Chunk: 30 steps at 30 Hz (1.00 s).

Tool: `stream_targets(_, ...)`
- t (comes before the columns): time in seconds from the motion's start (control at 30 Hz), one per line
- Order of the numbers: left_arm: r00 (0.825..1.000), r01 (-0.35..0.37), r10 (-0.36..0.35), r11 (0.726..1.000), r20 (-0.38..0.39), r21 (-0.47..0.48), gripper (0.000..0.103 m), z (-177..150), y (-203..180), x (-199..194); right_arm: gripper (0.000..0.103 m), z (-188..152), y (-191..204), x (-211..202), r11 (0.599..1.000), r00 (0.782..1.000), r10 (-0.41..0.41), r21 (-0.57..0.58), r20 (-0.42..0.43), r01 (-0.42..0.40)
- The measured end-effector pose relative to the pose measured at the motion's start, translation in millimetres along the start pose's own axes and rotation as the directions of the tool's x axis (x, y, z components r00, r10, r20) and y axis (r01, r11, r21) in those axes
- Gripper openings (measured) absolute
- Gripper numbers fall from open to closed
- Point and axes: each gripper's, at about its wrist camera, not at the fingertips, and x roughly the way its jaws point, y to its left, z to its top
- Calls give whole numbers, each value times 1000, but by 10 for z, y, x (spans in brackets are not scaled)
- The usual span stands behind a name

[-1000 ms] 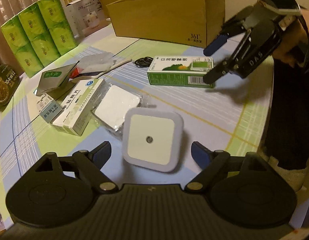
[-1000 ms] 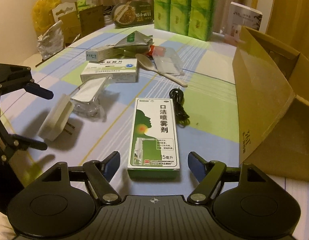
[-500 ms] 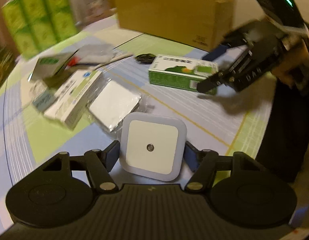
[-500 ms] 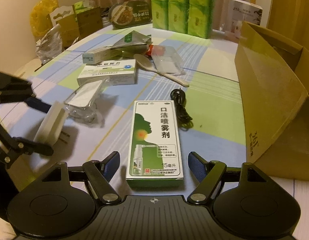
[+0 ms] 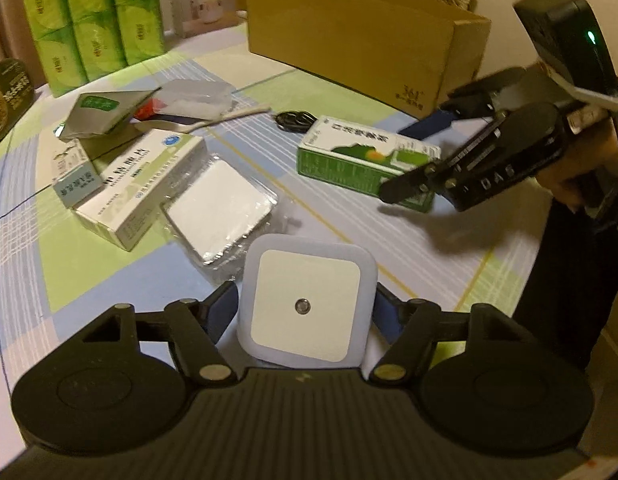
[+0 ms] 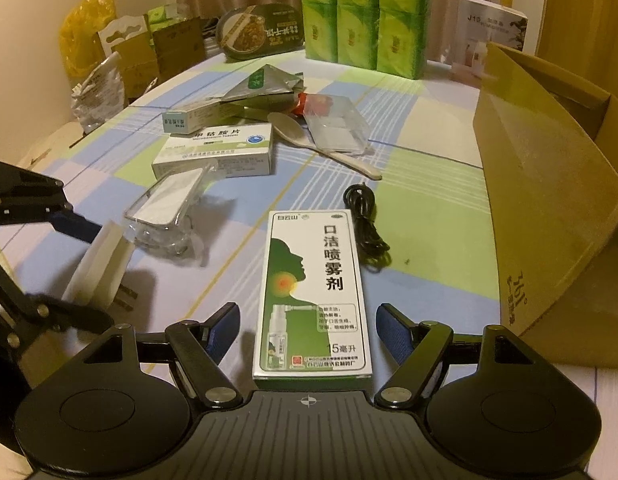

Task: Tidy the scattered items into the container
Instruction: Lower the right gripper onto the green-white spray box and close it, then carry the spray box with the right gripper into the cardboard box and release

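Note:
A white square night light [image 5: 307, 306] sits between the fingers of my left gripper [image 5: 305, 312], which is shut on it. In the right wrist view the night light [image 6: 99, 268] stands tilted with its plug prongs showing, held by the left gripper [image 6: 91, 274]. The green and white spray box [image 6: 315, 288] lies flat on the table between the spread fingers of my right gripper [image 6: 309, 322], which is open and not touching it. From the left wrist view, the right gripper [image 5: 407, 160] straddles the near end of the spray box [image 5: 361, 160]. An open cardboard box [image 5: 361, 36] stands behind.
A white medicine box [image 5: 141, 184], a plastic-wrapped white pad [image 5: 219, 208], a small blue-white carton [image 5: 77, 184], a foil pouch [image 5: 101, 112], a spoon [image 6: 321, 148] and a black cable [image 6: 367, 224] lie scattered on the checked cloth. Green tissue packs [image 5: 89, 20] stand at the back. A person's hand [image 5: 581, 172] is at the table's right edge.
My left gripper's fingers have closed in from wide apart onto the night light. The right gripper has slid forward, so the spray box now reaches further in between its fingers.

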Motion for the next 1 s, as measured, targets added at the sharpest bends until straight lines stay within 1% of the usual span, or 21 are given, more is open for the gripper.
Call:
stream_targets(0.13,1000,-11,11,999,2,42,64,-20,-74,7,73,19,-8,13,1000,1000,5,3,3,-5)
stream_targets(0.23,999,-31,30,998,20,62,63,-13,-118,2,73,33,-10,23,1000,1000,6,2,3,-6)
stream_targets(0.43,996,-49,46,998,73,36,63,53,-106,-55,72,73,-11,63,1000,1000,7,-4,0,-7)
stream_targets(0.63,996,-62,60,998,71,25,63,89,-93,-42,71,92,27,124,999,1000,-9,-31,-6,8)
stream_targets(0.67,995,-65,63,998,71,23,63,95,-90,-39,70,92,43,142,999,1000,-15,-42,-8,14)
stream_targets(0.7,995,-69,67,997,72,22,63,101,-90,-39,54,94,59,159,999,1000,-18,-49,-10,18)
stream_targets(0.83,993,-90,88,996,77,20,63,133,-103,-63,53,106,67,167,998,1000,-26,-49,-6,25)
stream_targets(1.0,989,-110,109,994,104,2,63,218,-99,-126,53,147,22,34,999,998,-37,-13,50,38)
